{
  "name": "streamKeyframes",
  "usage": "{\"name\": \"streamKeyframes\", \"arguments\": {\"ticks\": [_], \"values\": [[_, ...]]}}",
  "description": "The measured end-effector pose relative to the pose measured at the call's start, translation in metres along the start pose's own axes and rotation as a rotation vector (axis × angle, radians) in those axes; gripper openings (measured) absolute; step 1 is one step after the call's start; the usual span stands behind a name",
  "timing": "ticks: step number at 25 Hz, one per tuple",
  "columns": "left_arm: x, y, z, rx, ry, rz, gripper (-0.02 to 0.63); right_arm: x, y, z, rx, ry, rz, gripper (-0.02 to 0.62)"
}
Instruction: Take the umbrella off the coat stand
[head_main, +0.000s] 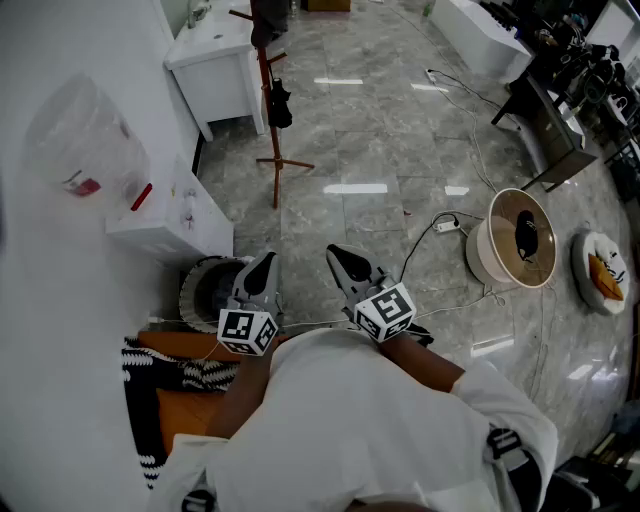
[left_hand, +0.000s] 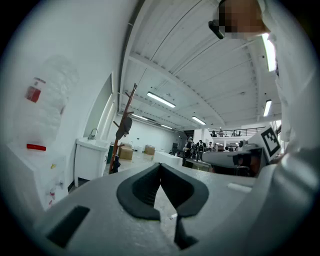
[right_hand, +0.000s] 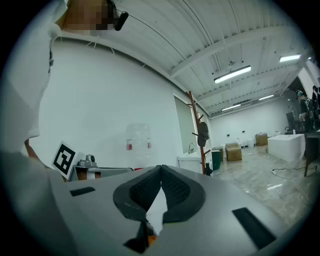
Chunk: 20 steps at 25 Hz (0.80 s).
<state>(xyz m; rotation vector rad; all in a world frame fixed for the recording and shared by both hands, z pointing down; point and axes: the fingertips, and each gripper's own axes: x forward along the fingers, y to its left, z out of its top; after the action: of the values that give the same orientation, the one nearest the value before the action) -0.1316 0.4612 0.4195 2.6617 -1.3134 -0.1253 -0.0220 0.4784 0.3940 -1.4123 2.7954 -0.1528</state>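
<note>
A brown wooden coat stand (head_main: 268, 100) rises from the grey tiled floor far ahead, beside a white cabinet (head_main: 215, 70). A small dark folded thing that looks like the umbrella (head_main: 279, 103) hangs partway down its pole, and another dark thing (head_main: 265, 20) sits near its top. The stand (left_hand: 123, 131) also shows far off in the left gripper view, and the stand (right_hand: 199, 132) in the right gripper view. My left gripper (head_main: 267, 258) (left_hand: 160, 165) and right gripper (head_main: 335, 252) (right_hand: 161, 167) are held level close to my body. Both are shut and empty, well short of the stand.
A low white unit (head_main: 170, 225) and a round basket (head_main: 205, 290) stand at my left against the wall. A round drum-like appliance (head_main: 515, 240) with cables (head_main: 440, 225) lies on the floor to the right. Orange and black-and-white cloth (head_main: 175, 370) lies by my left side.
</note>
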Motion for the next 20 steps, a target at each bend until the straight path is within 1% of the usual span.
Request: {"name": "streamKeyframes", "arguments": {"ticks": [5,11,16,20], "values": [[-0.019,0.005,-0.004,0.000,0.019,-0.012,0.009,-0.010,0.007,-0.003,0.004,-0.002,-0.034,0.014],[-0.028,0.001,-0.004,-0.008,0.007,-0.025,0.009,-0.017,0.012,-0.008,0.012,0.003,-0.063,0.014],[-0.037,-0.001,-0.016,-0.027,0.016,-0.032,0.009,-0.029,0.015,-0.018,0.070,0.008,-0.076,0.015],[-0.037,-0.002,-0.029,-0.051,0.027,-0.027,0.009,-0.047,0.006,-0.023,0.060,0.032,-0.131,0.015]]}}
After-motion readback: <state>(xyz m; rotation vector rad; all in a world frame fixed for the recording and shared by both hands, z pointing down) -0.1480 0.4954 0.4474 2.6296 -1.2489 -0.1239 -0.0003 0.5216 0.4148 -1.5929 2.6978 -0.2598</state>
